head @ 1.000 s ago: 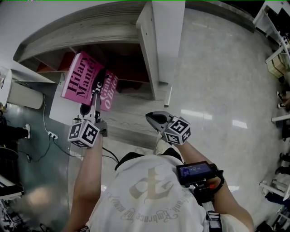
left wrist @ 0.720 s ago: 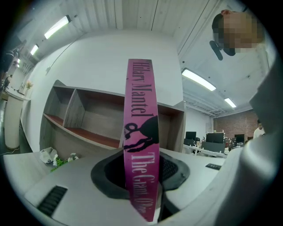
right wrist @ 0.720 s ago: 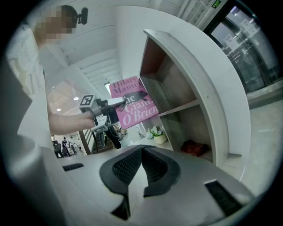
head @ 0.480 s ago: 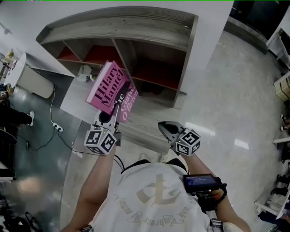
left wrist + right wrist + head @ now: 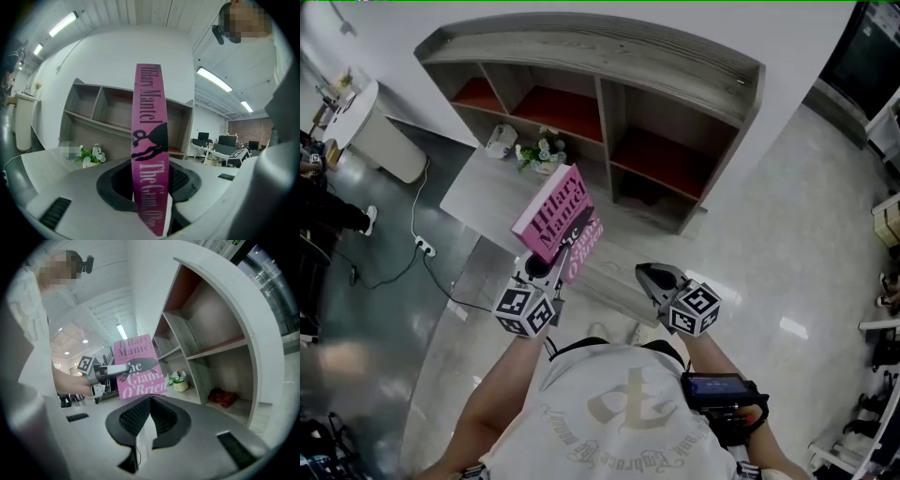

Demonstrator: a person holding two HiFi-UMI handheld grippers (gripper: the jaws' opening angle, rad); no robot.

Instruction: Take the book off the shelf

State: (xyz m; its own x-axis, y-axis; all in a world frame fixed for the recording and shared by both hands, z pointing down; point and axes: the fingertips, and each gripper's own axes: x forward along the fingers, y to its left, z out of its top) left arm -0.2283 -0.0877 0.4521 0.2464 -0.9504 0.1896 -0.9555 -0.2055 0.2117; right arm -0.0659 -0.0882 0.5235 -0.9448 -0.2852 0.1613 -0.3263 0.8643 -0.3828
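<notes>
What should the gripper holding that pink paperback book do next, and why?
Probably lower the pink paperback book gently toward the grey tabletop. It is already clear of the grey wooden shelf unit and is held in the air only by the left gripper. The right gripper is shut and empty.

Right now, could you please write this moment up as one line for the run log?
left tongs: shut on book | right tongs: shut, empty | book: off the shelf, held in front of it
</notes>
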